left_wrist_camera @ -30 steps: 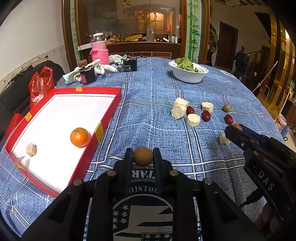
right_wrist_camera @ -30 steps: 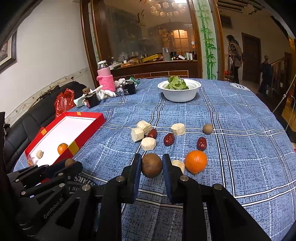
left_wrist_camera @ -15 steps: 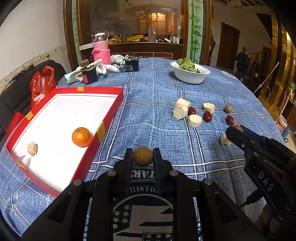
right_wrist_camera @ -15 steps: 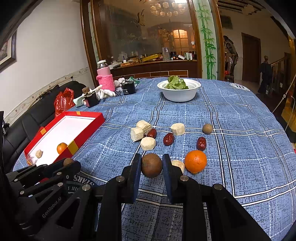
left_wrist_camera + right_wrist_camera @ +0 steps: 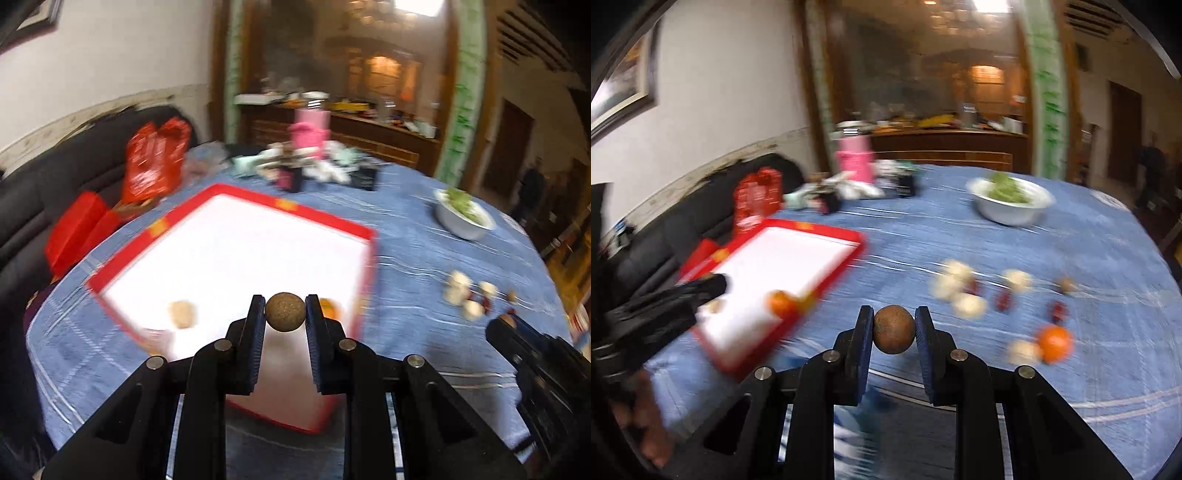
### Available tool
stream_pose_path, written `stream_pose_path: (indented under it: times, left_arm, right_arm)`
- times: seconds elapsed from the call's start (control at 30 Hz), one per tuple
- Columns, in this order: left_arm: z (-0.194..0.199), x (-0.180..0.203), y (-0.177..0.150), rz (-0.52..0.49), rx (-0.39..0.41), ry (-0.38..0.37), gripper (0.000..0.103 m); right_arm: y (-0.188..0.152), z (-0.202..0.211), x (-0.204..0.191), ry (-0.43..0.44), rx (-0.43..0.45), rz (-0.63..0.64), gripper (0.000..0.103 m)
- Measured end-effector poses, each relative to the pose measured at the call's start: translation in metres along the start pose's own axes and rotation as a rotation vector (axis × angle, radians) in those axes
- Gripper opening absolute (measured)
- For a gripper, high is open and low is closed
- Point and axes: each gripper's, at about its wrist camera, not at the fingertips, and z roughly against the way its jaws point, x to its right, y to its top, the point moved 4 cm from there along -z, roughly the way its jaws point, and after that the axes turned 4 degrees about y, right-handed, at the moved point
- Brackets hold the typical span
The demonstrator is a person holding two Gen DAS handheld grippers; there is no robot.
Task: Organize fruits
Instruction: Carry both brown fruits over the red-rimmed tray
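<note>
My left gripper (image 5: pixel 285 312) is shut on a small round brown fruit (image 5: pixel 285 312) and hangs over the near part of the red-rimmed white tray (image 5: pixel 236 251). An orange (image 5: pixel 328 308) and a pale chunk (image 5: pixel 181 314) lie in that tray. My right gripper (image 5: pixel 894 328) is shut on a larger brown round fruit (image 5: pixel 894 329) above the blue cloth, right of the tray (image 5: pixel 783 266). Pale chunks (image 5: pixel 955 288), red dates (image 5: pixel 1003 301), a small brown fruit (image 5: pixel 1065 285) and a second orange (image 5: pixel 1054 343) lie on the cloth. Both views are blurred.
A white bowl of greens (image 5: pixel 1012 201) stands far right on the round table (image 5: pixel 1089 258). A pink flask (image 5: pixel 855 160), cloths and small jars crowd the far edge. A red bag (image 5: pixel 155 162) and red box (image 5: pixel 74 229) sit on the dark sofa at left.
Both grippers swung left toward the tray, still gripping their fruits. The left one went from over the blue cloth to above the tray's near part; the scene is now motion-blurred.
</note>
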Motion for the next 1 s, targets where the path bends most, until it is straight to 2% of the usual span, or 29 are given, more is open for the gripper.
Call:
stream_pose_path:
  times: [0.13, 0.33, 0.77, 1.0]
  left_arm:
    - [-0.021, -0.032, 0.004, 0.046, -0.048, 0.054, 0.019]
    - [-0.036, -0.053, 0.011, 0.057, -0.070, 0.088, 0.019]
    - [-0.068, -0.051, 0.007, 0.034, -0.184, 0.054, 0.019]
    - [-0.071, -0.050, 0.005, 0.027, -0.187, 0.060, 0.019]
  right_arm:
    - [0.016, -0.028, -0.058, 0.126, -0.033, 0.065, 0.023]
    - [0.030, -0.084, -0.106, 0.189, -0.106, 0.103, 0.023]
    - [0.039, -0.148, -0.121, 0.181, -0.215, 0.090, 0.023]
    - [0.036, -0.156, -0.119, 0.180, -0.224, 0.077, 0.023]
